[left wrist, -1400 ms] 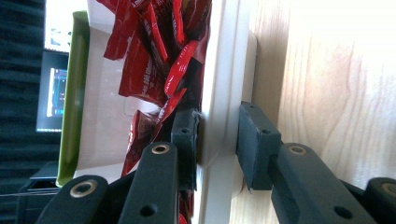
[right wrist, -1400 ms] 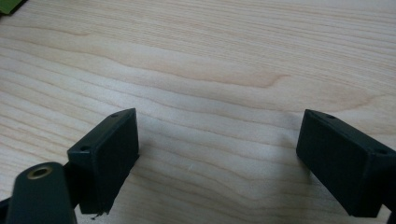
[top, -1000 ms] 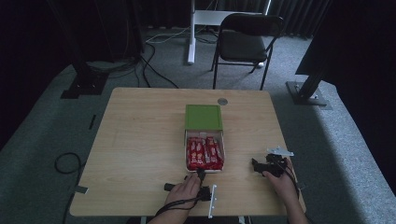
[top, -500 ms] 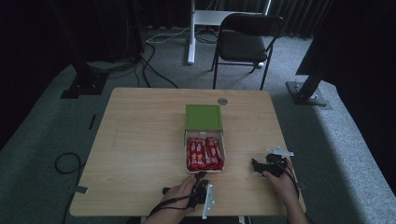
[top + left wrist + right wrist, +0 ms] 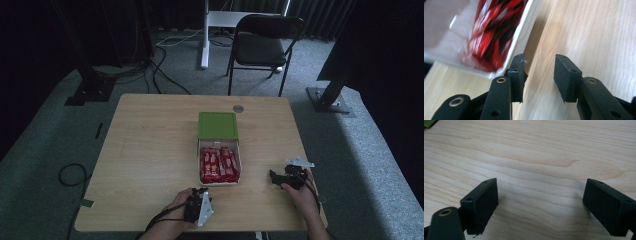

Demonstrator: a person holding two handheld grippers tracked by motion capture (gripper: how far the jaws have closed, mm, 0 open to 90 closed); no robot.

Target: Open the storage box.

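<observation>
A white box (image 5: 198, 165) full of red-wrapped bars (image 5: 220, 165) lies at the table's middle, its green lid (image 5: 217, 125) folded back behind it. In the left gripper view the box rim (image 5: 522, 30) and the blurred red bars (image 5: 489, 37) sit up and to the left. My left gripper (image 5: 198, 196) is near the front edge, just short of the box. Its jaws (image 5: 537, 75) have just been opening and stand a little apart over bare wood, nothing between them. My right gripper (image 5: 274, 177) rests to the right of the box, open (image 5: 540, 205) wide above the tabletop.
The wooden table (image 5: 150, 150) has a round grommet (image 5: 238, 108) behind the lid. A black folding chair (image 5: 262, 47) and a white stand (image 5: 205, 35) are beyond the far edge. Cables (image 5: 70, 175) lie on the grey floor to the left.
My left hand and gripper have slid left along the front edge, slightly nearer me. The right gripper and the box have stayed put.
</observation>
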